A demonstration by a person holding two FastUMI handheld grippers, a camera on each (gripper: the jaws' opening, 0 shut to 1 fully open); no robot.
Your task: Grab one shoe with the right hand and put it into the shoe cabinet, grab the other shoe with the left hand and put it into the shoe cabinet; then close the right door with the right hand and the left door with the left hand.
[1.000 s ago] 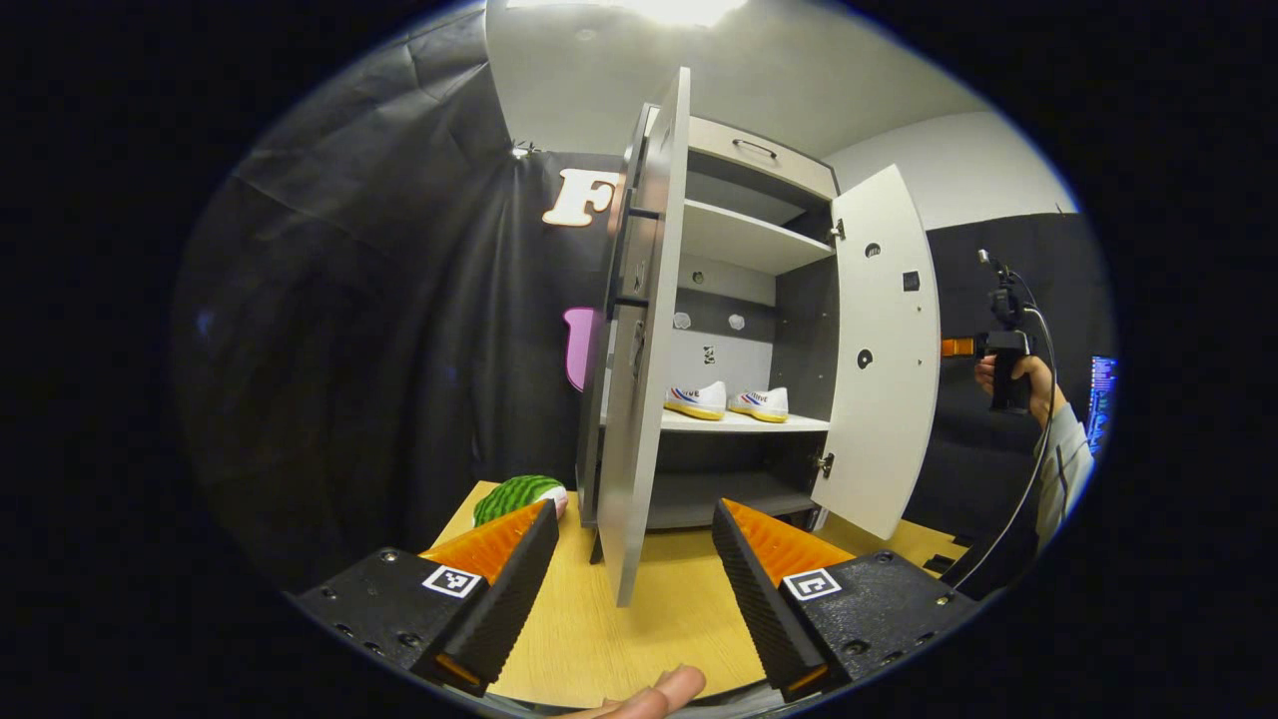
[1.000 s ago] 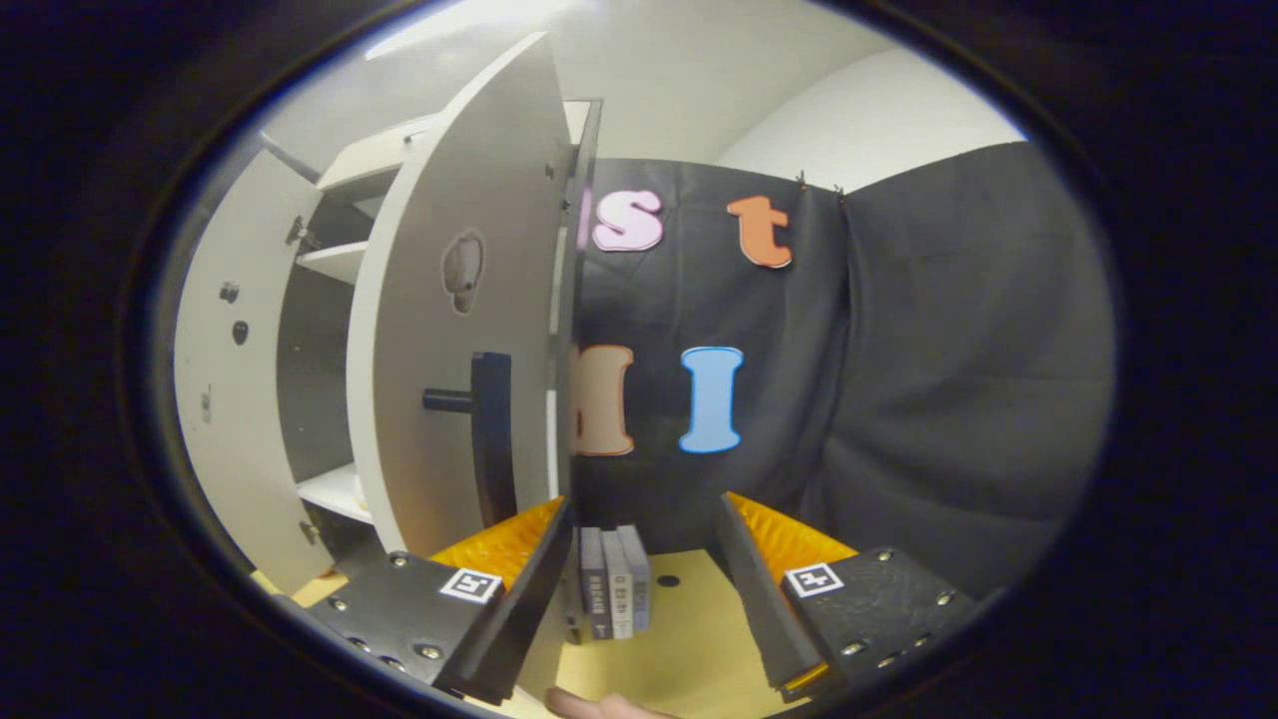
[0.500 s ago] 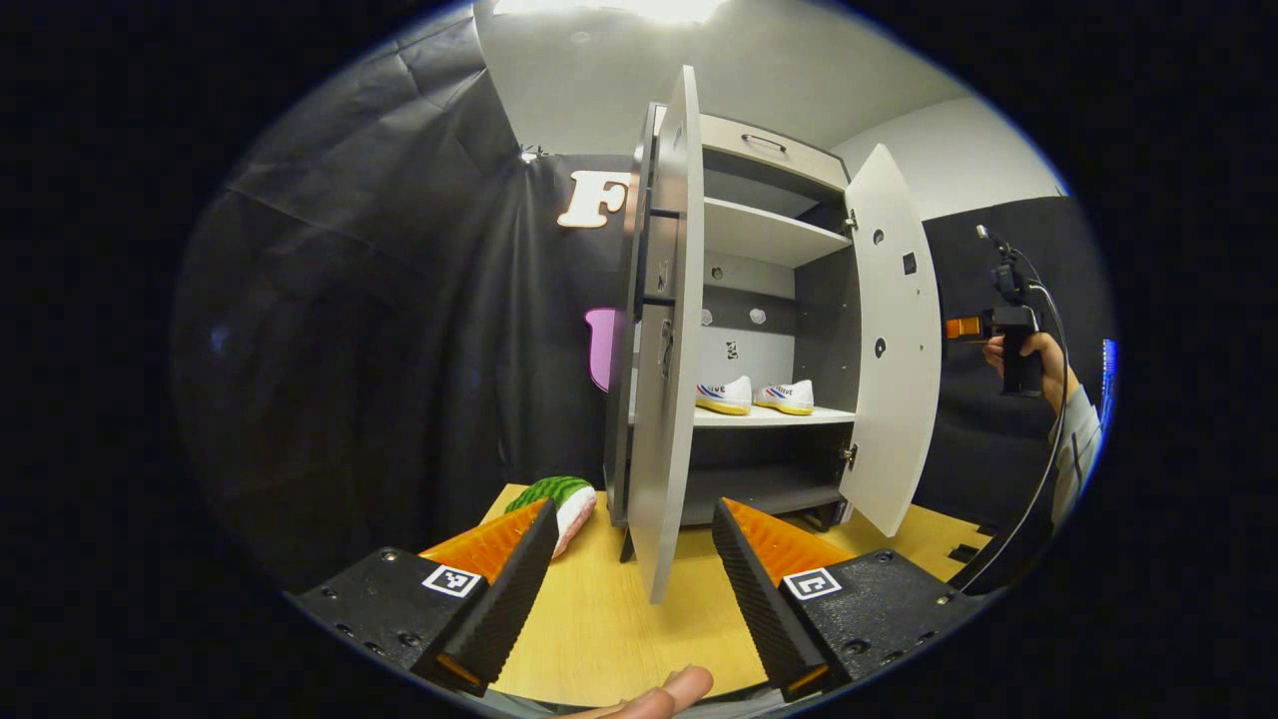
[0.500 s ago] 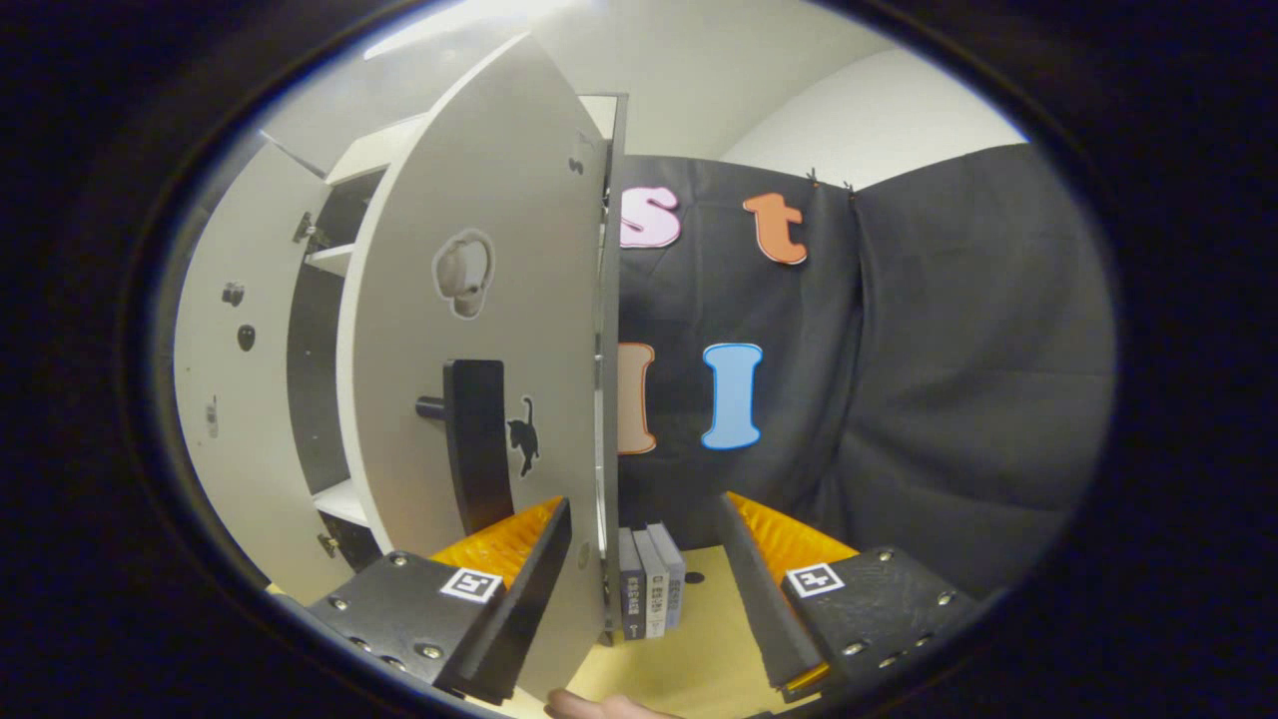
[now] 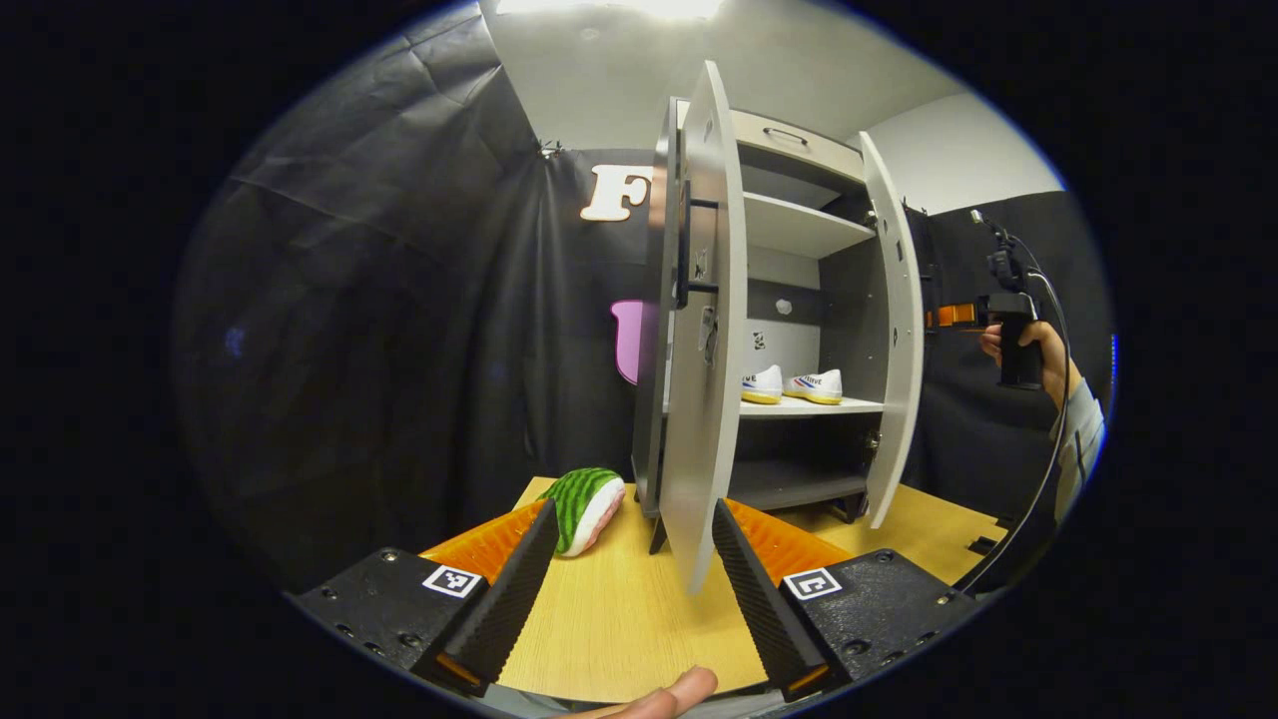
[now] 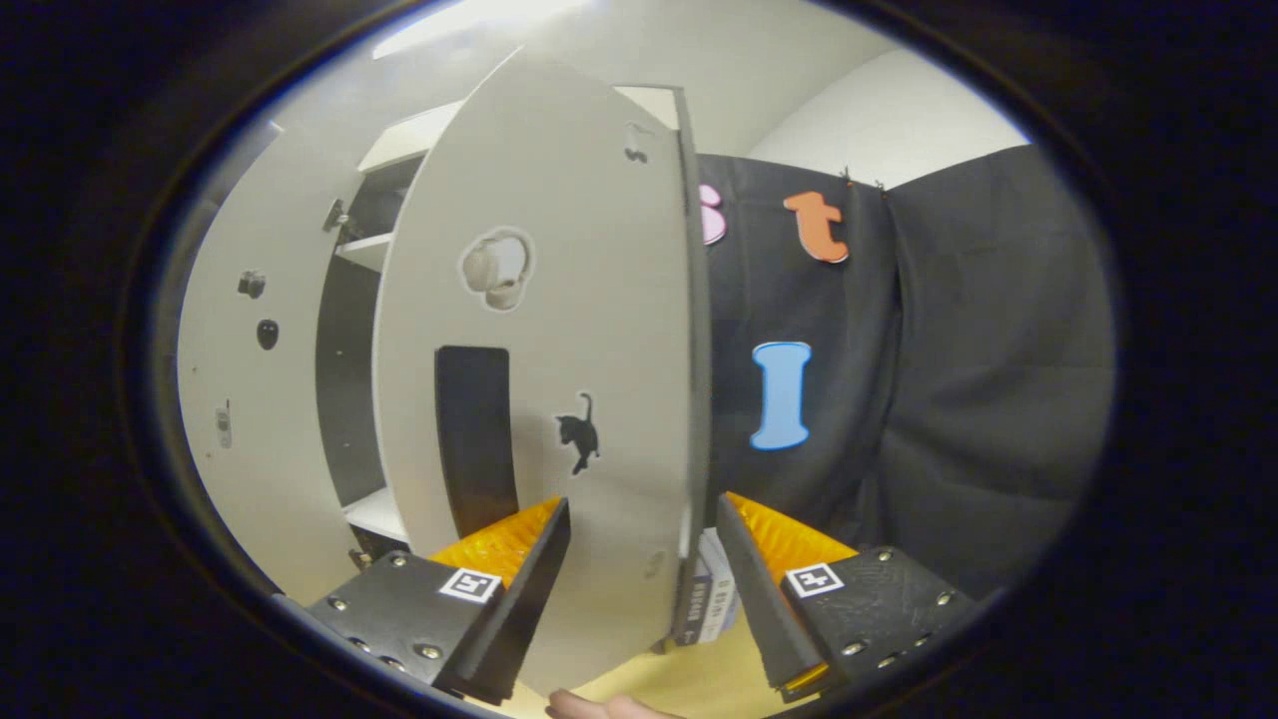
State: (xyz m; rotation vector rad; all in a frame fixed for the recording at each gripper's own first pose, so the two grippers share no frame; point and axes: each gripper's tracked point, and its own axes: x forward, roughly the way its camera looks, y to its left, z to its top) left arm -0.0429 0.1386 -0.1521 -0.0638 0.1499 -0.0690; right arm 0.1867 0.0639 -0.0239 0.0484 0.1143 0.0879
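The grey shoe cabinet (image 5: 799, 160) stands on the table with both doors ajar. Two white shoes (image 5: 764, 384) (image 5: 817, 385) sit side by side on its middle shelf. In the left gripper view my left gripper (image 5: 629, 589) is open and empty, just in front of the edge-on left door (image 5: 699, 330). The right door (image 5: 894, 340) is partly swung in, and the right gripper (image 5: 954, 316), held by a hand (image 5: 1038, 350), is right behind it. In the right gripper view my right gripper (image 6: 639, 589) is open close against the right door's outer face (image 6: 579, 330) beside its black handle (image 6: 474, 439).
A watermelon-slice toy (image 5: 584, 504) lies on the wooden table (image 5: 609, 629) left of the cabinet. A few books (image 6: 711, 604) stand on the table behind the right door's edge. Black cloth walls close in both sides. A cable (image 5: 1043, 469) hangs from the right gripper.
The right door has swung further toward shut, with the right gripper following its outer face. The left gripper has shifted so the left door's edge lies closer to its right finger.
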